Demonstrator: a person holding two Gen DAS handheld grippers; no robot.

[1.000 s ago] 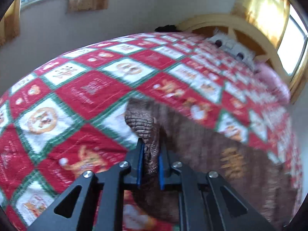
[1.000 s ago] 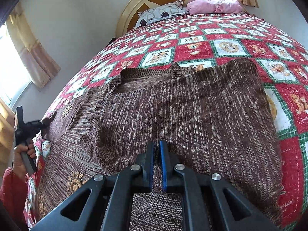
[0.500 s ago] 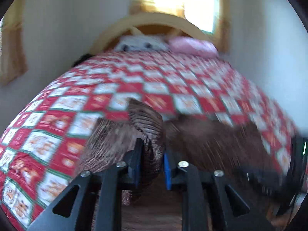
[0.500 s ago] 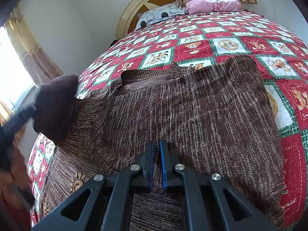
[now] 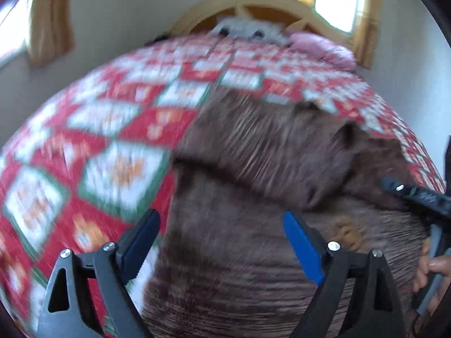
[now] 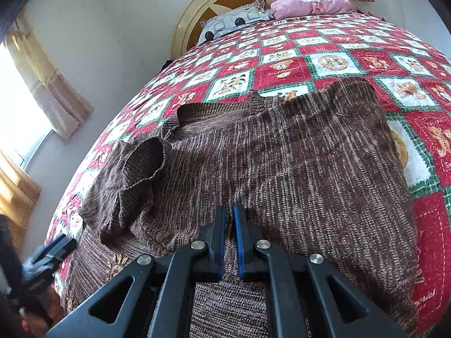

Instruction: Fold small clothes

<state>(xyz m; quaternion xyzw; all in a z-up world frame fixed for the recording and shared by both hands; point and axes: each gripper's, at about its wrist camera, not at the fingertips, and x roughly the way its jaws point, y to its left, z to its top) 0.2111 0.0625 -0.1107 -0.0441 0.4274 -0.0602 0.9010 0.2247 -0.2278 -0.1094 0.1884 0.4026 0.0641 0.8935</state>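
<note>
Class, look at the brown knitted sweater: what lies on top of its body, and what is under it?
The sweater's own sleeve lies folded onto its body. Under it shows the red patchwork quilt around its edges; the part beneath is covered.

The left wrist view was smeared by motion: the quilt [image 5: 107,146] showed only as streaked red, white and green squares, its pictures unreadable, and the sweater [image 5: 253,169] was a brown blur with its knit lost. The pillows [image 5: 248,29] by the headboard were soft shapes. At that view's right edge the right gripper [image 5: 417,197] was cut off, and only fingertips of a hand [image 5: 431,267] showed. In the right wrist view the sweater's near hem ran under the gripper body and off the bottom edge. The left gripper [image 6: 50,256] was blurred in the lower left corner, its jaws unclear there.
</note>
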